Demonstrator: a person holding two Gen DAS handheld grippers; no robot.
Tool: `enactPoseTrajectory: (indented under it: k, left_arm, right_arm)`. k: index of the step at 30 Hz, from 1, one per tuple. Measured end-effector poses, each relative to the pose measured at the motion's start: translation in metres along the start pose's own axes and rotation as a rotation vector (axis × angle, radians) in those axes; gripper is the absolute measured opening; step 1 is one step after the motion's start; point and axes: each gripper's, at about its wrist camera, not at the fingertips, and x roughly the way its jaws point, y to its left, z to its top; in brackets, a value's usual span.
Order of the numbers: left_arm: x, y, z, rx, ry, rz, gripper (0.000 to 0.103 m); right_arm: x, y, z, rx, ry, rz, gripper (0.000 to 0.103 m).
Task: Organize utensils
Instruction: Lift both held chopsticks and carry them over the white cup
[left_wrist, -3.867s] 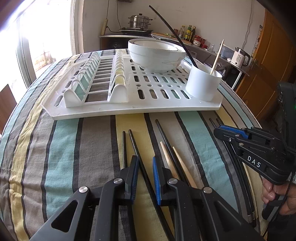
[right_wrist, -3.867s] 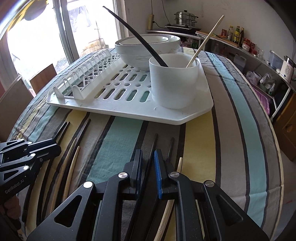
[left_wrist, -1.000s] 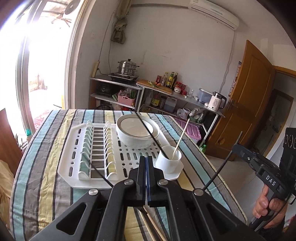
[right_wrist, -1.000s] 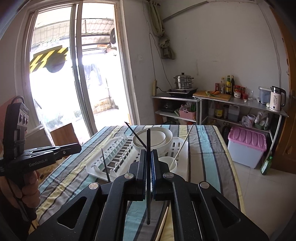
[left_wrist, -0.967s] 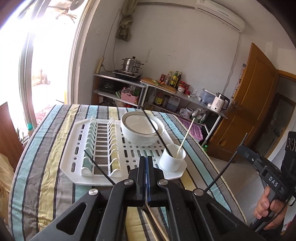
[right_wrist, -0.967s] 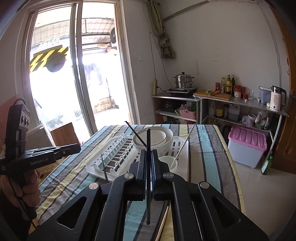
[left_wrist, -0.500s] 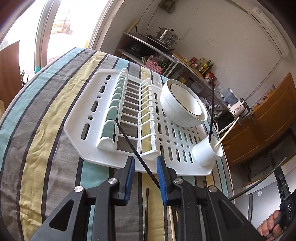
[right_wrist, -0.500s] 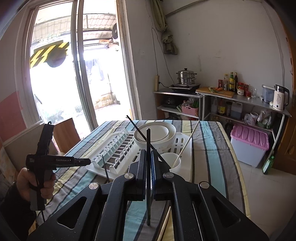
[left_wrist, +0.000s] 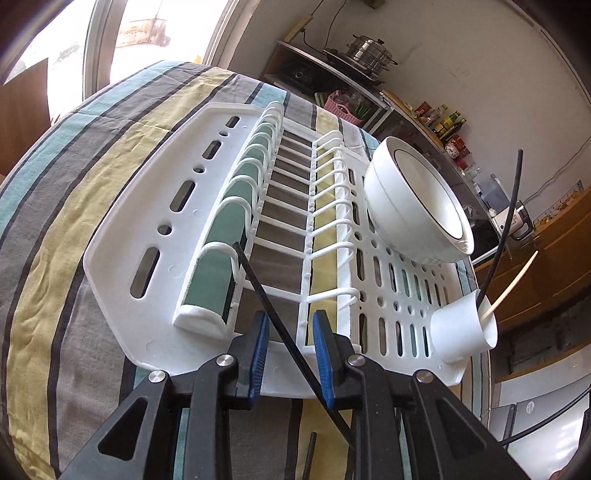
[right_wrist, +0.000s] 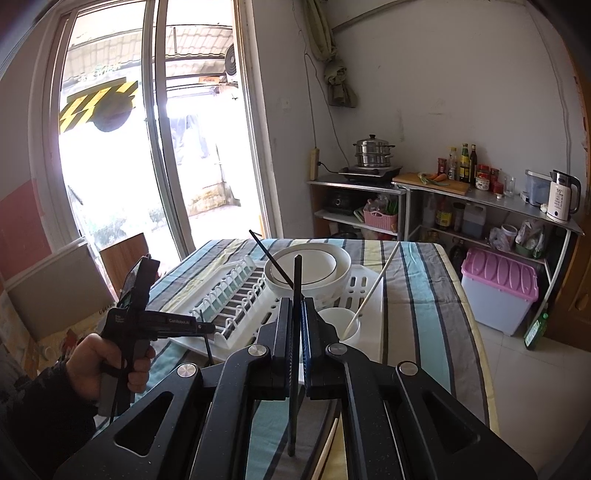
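White dish rack (left_wrist: 155, 229) on a striped tablecloth (left_wrist: 74, 192). Left gripper (left_wrist: 290, 343) at the rack's near edge, jaws narrowly apart, a black chopstick (left_wrist: 266, 295) slanting loose between them, touching neither pad. Right gripper (right_wrist: 295, 328) back from the rack, clamped on another black chopstick (right_wrist: 296, 280), held upright. White cup (left_wrist: 461, 328) on the rack's right corner, holding one black and one pale chopstick.

Left hand-held gripper (left_wrist: 288, 349) — shut on a black chopstick (left_wrist: 273, 314) a second ago, jaws now parted, stick loose between them. It has dropped and tilted down toward the white dish rack (left_wrist: 155, 295) — view now fills with the rack.
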Motion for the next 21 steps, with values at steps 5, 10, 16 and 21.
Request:
enactPoseTrajectory:
  k: [5,10,16,21]
  left_arm:
    - [0.003,-0.002,0.001,0.013,-0.011,0.014,0.013]
    - [-0.014,-0.011,0.001,0.051,-0.060,0.001,0.012]
    - [-0.059,-0.037,-0.003,0.138,-0.145,-0.045,0.009]
    - [-0.102,-0.069,-0.010,0.243,-0.219,-0.081,0.006]
  right_arm:
    - [0.001,0.000,0.000,0.000,0.001,-0.001,0.004]
    - [0.001,-0.001,0.000,0.001,0.001,0.000,0.004]
    - [0.004,-0.004,0.001,0.006,-0.001,-0.003,0.004]
    - [0.000,-0.007,0.003,0.007,-0.014,-0.008,0.004]
